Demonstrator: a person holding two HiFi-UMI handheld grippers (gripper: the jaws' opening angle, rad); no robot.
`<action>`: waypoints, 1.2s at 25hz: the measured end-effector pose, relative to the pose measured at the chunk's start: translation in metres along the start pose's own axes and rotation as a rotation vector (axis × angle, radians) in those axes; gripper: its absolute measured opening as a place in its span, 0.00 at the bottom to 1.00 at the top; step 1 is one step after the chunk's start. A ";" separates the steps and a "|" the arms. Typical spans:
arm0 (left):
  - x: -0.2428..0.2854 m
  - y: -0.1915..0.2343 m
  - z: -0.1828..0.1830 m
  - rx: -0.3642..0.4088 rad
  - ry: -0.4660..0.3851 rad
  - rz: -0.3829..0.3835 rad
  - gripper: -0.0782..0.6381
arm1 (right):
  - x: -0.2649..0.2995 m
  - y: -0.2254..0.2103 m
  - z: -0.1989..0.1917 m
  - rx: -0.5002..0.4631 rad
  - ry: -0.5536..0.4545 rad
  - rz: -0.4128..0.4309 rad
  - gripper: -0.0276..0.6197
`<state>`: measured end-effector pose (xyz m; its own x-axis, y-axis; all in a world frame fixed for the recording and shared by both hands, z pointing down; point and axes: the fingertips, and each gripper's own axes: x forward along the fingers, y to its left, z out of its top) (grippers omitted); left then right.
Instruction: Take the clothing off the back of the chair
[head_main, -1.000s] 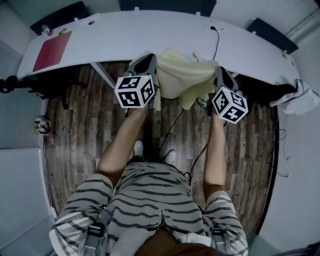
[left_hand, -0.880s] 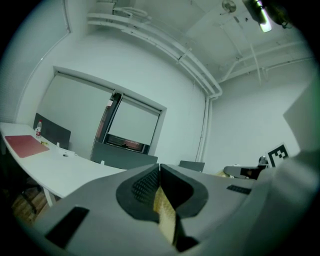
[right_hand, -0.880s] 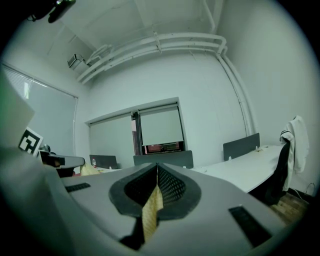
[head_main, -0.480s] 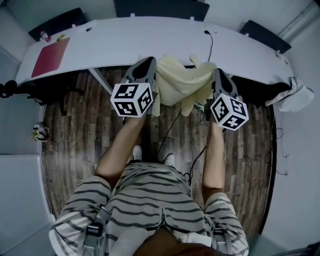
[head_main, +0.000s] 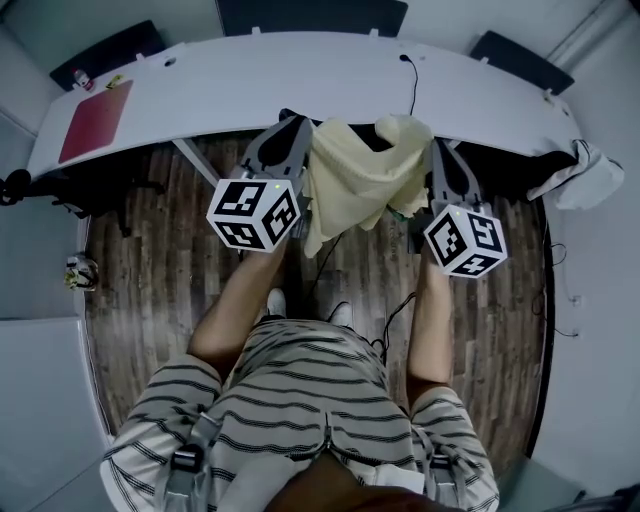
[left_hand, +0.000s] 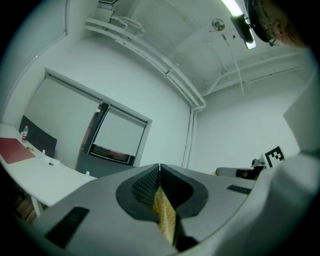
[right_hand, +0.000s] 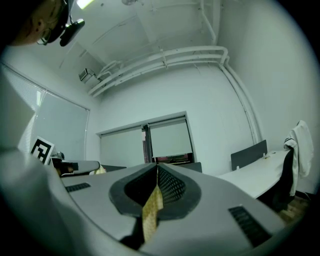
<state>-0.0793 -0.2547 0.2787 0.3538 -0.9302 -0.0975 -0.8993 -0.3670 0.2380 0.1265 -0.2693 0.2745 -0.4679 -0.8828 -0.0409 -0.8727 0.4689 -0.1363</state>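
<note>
The left gripper (head_main: 298, 128) is closed on the clothing (head_main: 358, 178). In the left gripper view its two ribbed pads (left_hand: 145, 187) meet along one line, and a strip of pale yellow weave comes out from between them toward the camera. The right gripper (head_main: 438, 152) is clamped on the clothing's other side in the same way. In the right gripper view a yellow fold is pinched between that gripper's pads and hangs below them.

In the head view the clothing stretches from one gripper's tips to the other's. It is bunched into a peak just beside the right gripper's tips, and its loose lower part droops to a point between the two grippers, nearer the left one. A dark shape shows behind the cloth's upper edge — whether that is the chair back, I cannot tell.

Both grippers point away from the person toward the white desk (head_main: 300, 75), which lies just beyond their tips. A red mat (head_main: 95, 108) lies on the desk well to the left of the left gripper. A black cable (head_main: 411, 82) runs over the desk ahead of the right gripper. Well off to the right of the right gripper, a white garment (head_main: 585, 185) is draped over a dark chair at the desk's end. The wooden floor (head_main: 150, 270) lies below both grippers.
</note>
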 end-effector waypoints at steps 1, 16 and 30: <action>-0.003 -0.002 0.000 -0.001 0.000 -0.006 0.15 | -0.003 0.002 0.001 0.000 0.000 0.005 0.08; -0.043 -0.032 -0.005 0.012 0.018 -0.080 0.15 | -0.053 0.039 -0.011 -0.005 0.007 0.063 0.08; -0.076 -0.044 -0.057 0.023 0.096 -0.095 0.15 | -0.085 0.070 -0.064 -0.052 -0.003 0.091 0.08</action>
<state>-0.0517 -0.1679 0.3306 0.4600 -0.8876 -0.0249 -0.8658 -0.4545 0.2094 0.0961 -0.1593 0.3316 -0.5453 -0.8366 -0.0533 -0.8326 0.5479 -0.0808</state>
